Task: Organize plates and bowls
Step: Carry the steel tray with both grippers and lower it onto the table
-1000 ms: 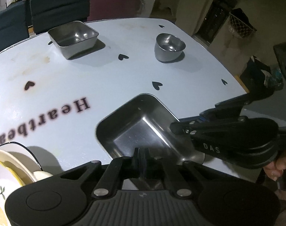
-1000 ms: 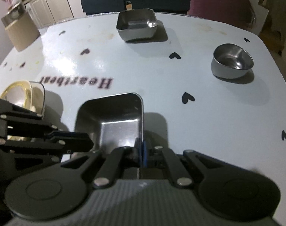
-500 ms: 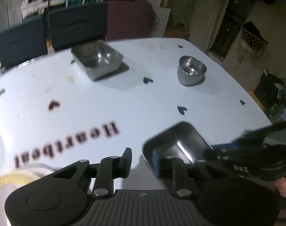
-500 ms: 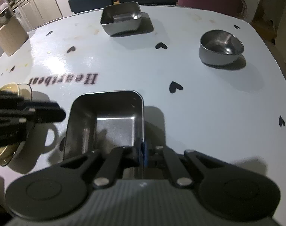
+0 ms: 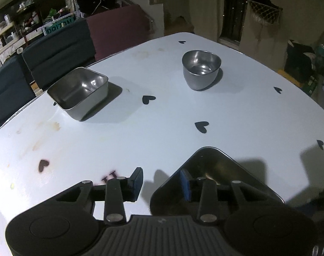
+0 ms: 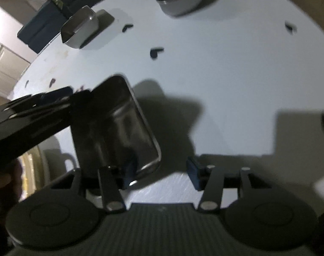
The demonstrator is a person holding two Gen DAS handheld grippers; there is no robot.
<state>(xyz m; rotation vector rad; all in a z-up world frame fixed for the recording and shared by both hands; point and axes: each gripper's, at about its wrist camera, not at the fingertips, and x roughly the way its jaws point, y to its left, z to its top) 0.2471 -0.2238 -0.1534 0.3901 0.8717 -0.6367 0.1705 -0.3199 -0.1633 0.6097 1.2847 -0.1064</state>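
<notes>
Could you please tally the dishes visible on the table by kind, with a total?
Rectangular steel trays: 2, the far tray and the near tray between the open left gripper and open right gripper.
Round steel bowls: 1, the steel bowl.
Pale ceramic dishes: at least 1, a blurred ceramic dish.
Total: at least 4.

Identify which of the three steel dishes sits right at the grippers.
The large rectangular steel tray, right at the open left gripper; the small square steel tin and round steel bowl sit far across the table.
</notes>
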